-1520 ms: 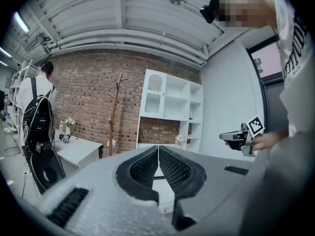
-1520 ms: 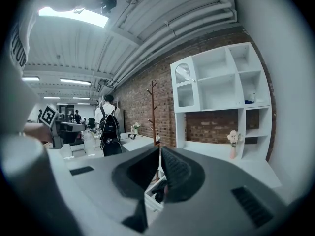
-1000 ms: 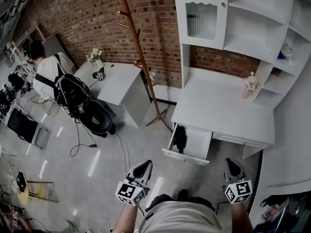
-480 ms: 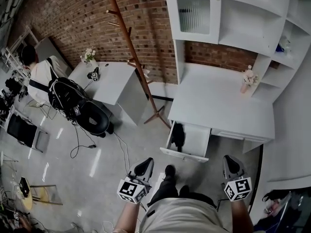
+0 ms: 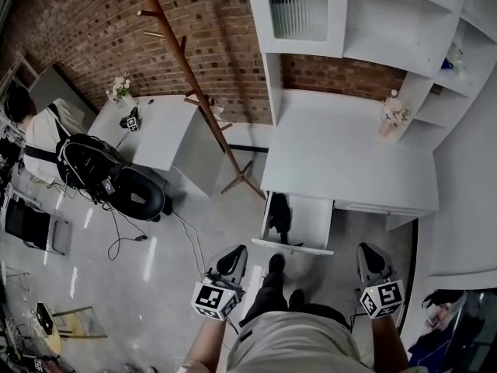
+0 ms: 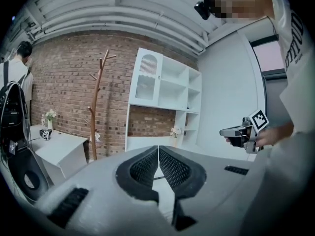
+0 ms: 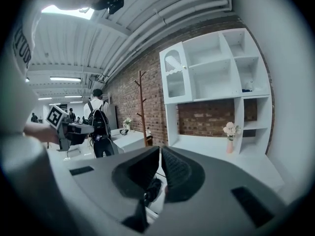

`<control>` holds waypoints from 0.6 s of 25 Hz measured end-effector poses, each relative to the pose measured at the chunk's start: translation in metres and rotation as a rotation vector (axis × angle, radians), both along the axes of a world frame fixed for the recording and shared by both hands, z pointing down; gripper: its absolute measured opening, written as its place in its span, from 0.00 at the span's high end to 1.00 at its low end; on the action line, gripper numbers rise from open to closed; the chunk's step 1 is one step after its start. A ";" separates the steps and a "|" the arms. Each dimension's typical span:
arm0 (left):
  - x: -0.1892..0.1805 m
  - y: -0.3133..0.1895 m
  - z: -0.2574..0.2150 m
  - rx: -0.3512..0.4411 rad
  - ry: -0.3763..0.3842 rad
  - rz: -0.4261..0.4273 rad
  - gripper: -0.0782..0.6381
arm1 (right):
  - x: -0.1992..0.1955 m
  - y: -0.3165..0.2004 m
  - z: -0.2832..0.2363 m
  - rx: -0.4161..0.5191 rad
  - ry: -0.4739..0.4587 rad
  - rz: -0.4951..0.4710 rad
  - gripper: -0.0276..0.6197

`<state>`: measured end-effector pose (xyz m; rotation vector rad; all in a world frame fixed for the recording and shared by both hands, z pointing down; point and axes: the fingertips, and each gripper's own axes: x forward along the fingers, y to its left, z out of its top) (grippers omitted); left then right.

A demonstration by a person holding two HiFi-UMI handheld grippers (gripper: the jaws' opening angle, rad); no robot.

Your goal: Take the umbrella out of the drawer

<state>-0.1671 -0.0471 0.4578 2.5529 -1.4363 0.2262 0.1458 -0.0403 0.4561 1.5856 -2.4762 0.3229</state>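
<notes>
Left gripper (image 5: 231,261) and right gripper (image 5: 371,258): jaws of each pressed together, nothing pinched, both short of the open drawer (image 5: 314,222). Black folded umbrella (image 5: 279,214): lying along the drawer's left side, below the white desk (image 5: 349,154), well apart from both grippers.

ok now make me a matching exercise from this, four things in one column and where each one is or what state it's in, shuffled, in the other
Things
1. umbrella
2. flower vase
3. coat stand
4. left hand-held gripper

Place or state
a. jaws together, nothing between them
b. lying in the open drawer
c. standing on the white desk
d. in front of the brick wall

Pairs: 1-b, 2-c, 3-d, 4-a
</notes>
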 end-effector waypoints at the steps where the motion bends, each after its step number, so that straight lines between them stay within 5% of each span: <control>1: 0.001 -0.007 0.003 -0.006 -0.003 0.008 0.85 | -0.001 -0.004 0.001 -0.003 -0.004 0.005 0.91; 15: 0.015 -0.101 0.050 -0.073 -0.029 0.160 0.85 | -0.024 -0.061 0.037 -0.090 0.013 0.039 0.91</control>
